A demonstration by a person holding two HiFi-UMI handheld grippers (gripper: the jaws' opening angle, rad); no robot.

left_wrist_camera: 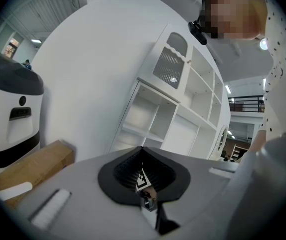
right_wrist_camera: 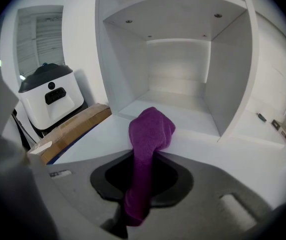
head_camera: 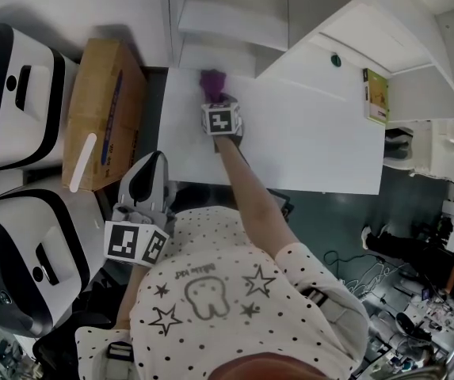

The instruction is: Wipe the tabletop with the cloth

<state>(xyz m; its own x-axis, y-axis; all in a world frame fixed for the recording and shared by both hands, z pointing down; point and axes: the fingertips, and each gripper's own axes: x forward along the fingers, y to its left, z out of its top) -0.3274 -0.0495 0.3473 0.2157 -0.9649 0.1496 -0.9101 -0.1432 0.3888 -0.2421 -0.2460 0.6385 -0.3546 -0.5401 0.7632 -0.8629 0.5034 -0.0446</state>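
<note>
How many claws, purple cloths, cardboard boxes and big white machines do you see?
Claws: 2, left claw and right claw
Purple cloth: 1
Cardboard box: 1
White machines: 2
Total: 6

The right claw point(head_camera: 215, 100) holds the purple cloth point(head_camera: 211, 81) at the white tabletop point(head_camera: 306, 149)'s far-left corner.

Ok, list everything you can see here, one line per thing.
tabletop: one, white, centre.
cloth: one, purple, at the tabletop's far left edge.
cardboard box: one, brown, left of the tabletop.
machines: two, white and black, far left.
shelf unit: one, white, behind the tabletop.
flat pack: one, green-yellow, by the tabletop's far right corner.
right gripper: jaws shut on the cloth.
left gripper: jaws together, empty, near the person's chest.
</note>
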